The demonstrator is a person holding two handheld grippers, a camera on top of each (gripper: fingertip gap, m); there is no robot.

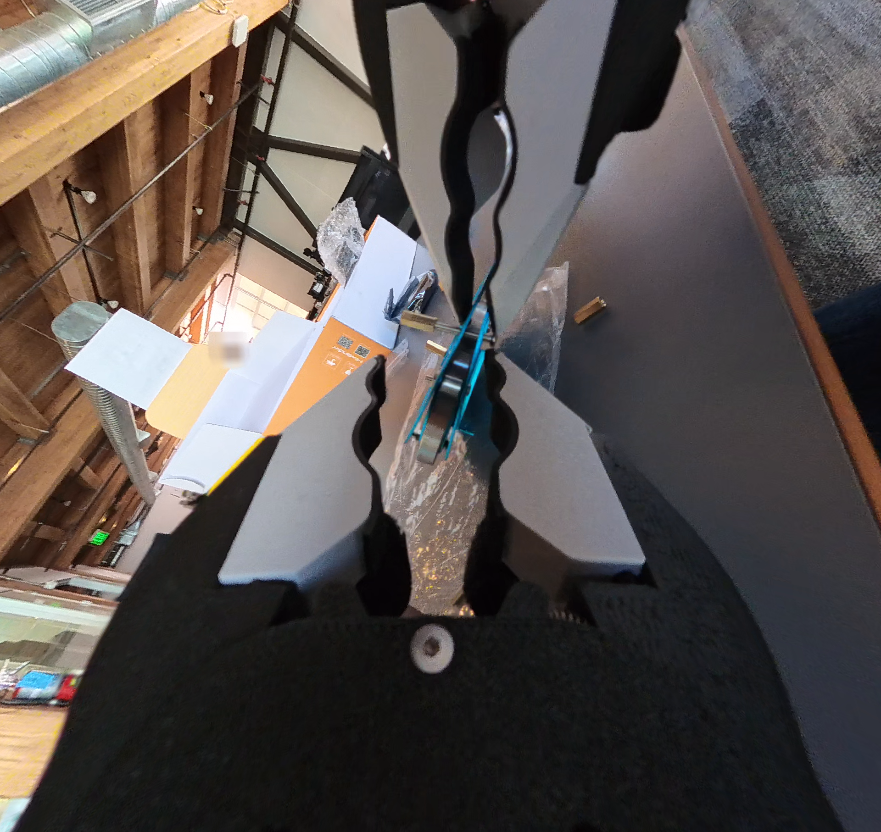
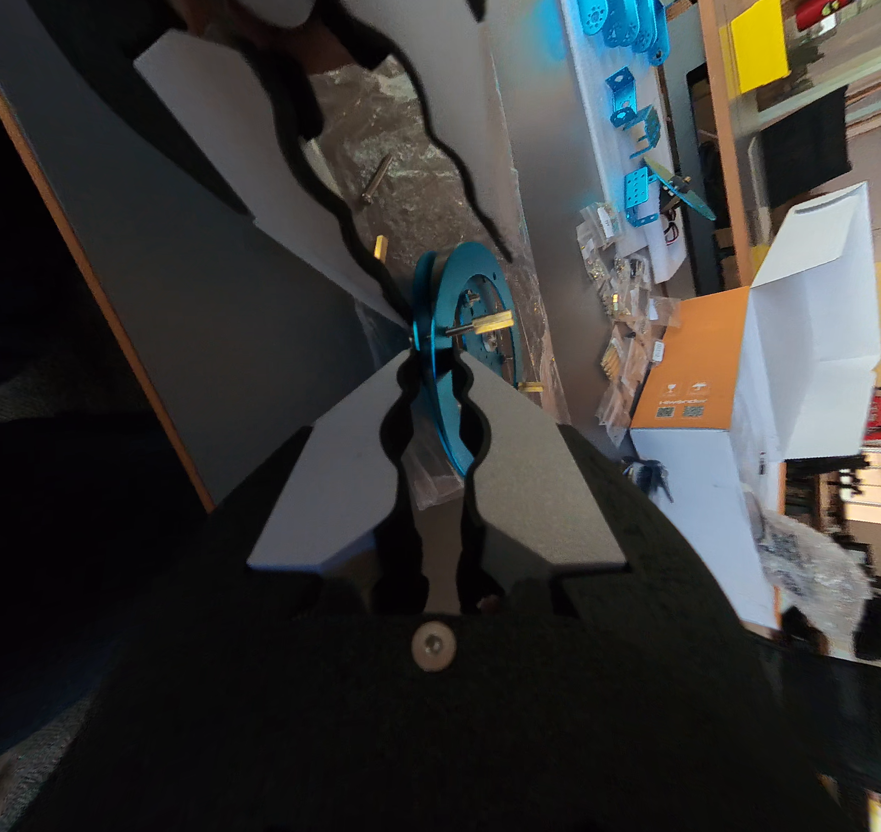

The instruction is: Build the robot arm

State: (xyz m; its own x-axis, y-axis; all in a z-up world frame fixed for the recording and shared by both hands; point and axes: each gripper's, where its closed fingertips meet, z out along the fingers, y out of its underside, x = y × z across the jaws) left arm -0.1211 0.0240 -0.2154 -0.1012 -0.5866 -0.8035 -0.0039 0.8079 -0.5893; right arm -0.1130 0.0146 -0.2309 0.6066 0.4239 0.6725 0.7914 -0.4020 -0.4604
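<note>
Above the grey surface (image 1: 667,380), two blue metal discs (image 2: 431,328) joined face to face, with a silver bearing (image 1: 436,432) between them, are held up on edge between both tools. The right hand-held gripper (image 2: 436,370) is closed onto the rim of the discs, its two fingers pinching the blue edge from either side. The left hand-held gripper (image 1: 434,366) stands wider: one fingertip (image 1: 491,370) touches the disc edge, while the other fingertip (image 1: 379,366) stands apart from it, so I cannot tell whether it truly grips. A brass post (image 2: 493,322) on a thin dark screw sticks out sideways from the disc face. A second brass post (image 1: 590,309) lies loose on the surface, near a clear plastic bag (image 1: 538,328). Below the discs lies a crinkled plastic bag (image 1: 438,513) with small gold parts inside. Farther back stands an open orange and white box (image 2: 686,356), with small bags of hardware (image 2: 624,332) beside it. Beyond those, blue metal brackets (image 2: 619,23) lie on a white sheet
</note>
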